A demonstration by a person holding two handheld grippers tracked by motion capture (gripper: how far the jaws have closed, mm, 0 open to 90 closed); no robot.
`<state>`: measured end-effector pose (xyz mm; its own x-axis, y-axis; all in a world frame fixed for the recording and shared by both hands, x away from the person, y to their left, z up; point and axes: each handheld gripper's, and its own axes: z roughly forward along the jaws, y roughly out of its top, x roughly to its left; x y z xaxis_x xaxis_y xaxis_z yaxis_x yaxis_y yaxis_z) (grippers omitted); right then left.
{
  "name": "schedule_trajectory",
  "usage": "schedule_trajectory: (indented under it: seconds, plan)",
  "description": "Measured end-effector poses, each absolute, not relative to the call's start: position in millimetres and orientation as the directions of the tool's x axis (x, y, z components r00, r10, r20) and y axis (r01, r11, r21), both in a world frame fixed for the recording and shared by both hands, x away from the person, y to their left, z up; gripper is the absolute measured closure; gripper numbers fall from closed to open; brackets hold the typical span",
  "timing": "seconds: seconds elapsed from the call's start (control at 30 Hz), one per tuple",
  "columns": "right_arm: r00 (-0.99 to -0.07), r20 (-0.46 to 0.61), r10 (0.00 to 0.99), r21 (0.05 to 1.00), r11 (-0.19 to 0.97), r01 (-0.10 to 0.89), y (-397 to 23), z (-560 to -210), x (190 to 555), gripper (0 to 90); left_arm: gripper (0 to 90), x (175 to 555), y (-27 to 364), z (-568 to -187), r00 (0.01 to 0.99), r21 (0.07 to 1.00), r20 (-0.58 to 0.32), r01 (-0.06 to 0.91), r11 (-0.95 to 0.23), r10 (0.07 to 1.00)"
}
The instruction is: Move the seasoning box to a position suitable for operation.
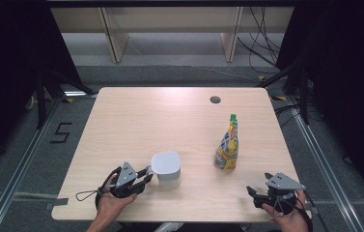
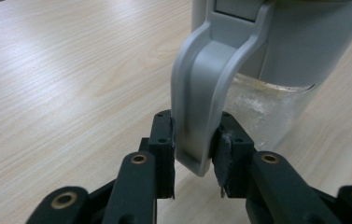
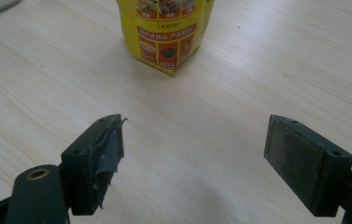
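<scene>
Pouch [image 1: 227, 145] right of jug [image 1: 166, 168]

A "5" [image 1: 63, 132] marked on the floor; pouch [image 1: 227, 145] print too small to read.

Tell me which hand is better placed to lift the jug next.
Left. The left gripper already has its fingers pressed on either side of the jug's grey handle. The right gripper sits open near the yellow pouch, with bare table between its fingers.
</scene>
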<state>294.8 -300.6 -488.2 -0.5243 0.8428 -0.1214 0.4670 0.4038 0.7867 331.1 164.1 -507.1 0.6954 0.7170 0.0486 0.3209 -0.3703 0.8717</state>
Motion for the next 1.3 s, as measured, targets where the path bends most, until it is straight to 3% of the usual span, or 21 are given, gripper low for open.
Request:
schedule_trajectory:
  seconds: [0.67,1.0,1.3]
  plan:
    - [-0.523,-0.105,0.846,0.777,0.398,0.487,-299,-488,294,20.9,69.4,315,141,-506,0.733,0.868,0.03,0.319,-0.382,0.679]
    - [-0.522,-0.127,0.843,0.783,0.408,0.47,-300,-488,294,20.9,69.2,298,111,-505,0.81,0.863,0.014,0.287,-0.416,0.586]
    - [-0.517,-0.117,0.848,0.782,0.4,0.478,-300,-487,293,20.9,69.0,300,112,-505,0.814,0.862,0.022,0.279,-0.424,0.581]
